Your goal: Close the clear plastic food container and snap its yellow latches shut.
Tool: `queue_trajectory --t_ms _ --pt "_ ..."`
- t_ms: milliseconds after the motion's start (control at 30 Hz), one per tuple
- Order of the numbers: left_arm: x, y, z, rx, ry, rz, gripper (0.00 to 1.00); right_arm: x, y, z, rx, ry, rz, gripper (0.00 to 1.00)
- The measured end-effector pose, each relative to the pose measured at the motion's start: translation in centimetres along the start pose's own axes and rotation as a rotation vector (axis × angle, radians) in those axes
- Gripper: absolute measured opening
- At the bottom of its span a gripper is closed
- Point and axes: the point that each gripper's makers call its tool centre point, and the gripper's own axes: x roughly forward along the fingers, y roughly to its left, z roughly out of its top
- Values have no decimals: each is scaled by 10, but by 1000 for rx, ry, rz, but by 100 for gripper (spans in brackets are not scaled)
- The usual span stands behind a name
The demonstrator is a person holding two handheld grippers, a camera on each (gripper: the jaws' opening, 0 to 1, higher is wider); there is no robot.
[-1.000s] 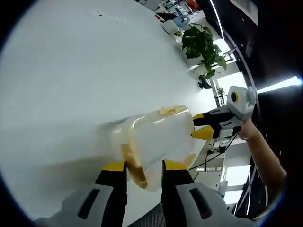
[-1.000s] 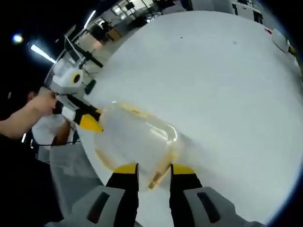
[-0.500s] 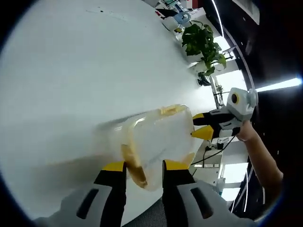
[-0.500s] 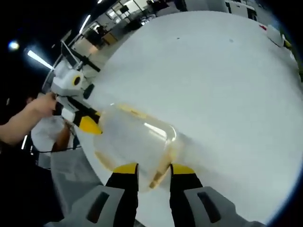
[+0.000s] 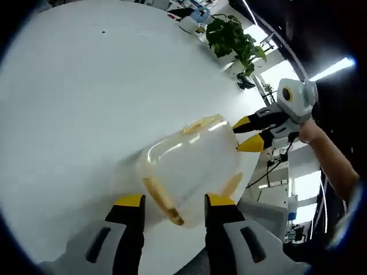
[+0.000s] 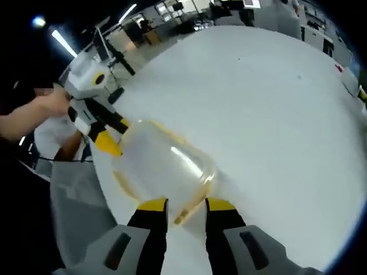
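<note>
On the white surface (image 5: pixel 86 97) near its edge, the clear container (image 5: pixel 189 169) lies lengthwise between both grippers, left gripper (image 5: pixel 172 200) fingers apart straddling one end latch, right gripper (image 6: pixel 180 201) straddling the opposite one.

In the right gripper view, the right gripper (image 6: pixel 184 207) rises from the bottom edge, its two yellow-tipped jaws standing a little apart on either side of a yellow latch (image 6: pixel 194 203) at the near end of the clear container (image 6: pixel 163 172). The container rests with its lid down on the white table (image 6: pixel 275 132). At its far end, the left gripper (image 6: pixel 106 143) comes in from the left, its yellow tips touching the container's edge, held by a person's hand (image 6: pixel 49 103).
</note>
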Motion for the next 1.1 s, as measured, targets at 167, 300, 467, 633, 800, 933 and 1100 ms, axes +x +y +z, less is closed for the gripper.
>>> queue_trajectory --t_ms 167,300,467,633,800,933,1100 --pt "-11 10 10 169 -1 87 46 -6 1 20 -81 -39 -4 26" --pt "-16 -1 17 273 -4 71 46 -9 12 37 -141 -61 14 27" --pt "-20 -7 32 343 -26 105 46 -5 23 51 -200 -52 36 27" --pt "-16 -18 41 476 -35 126 44 2 30 57 -244 -39 55 26" --pt "-6 -41 42 569 -50 104 37 10 44 54 -286 -5 90 25" --pt "3 -47 39 622 -33 107 34 15 47 55 -300 6 99 25" --pt "13 -50 34 674 -12 122 33 20 50 57 -308 13 109 25"
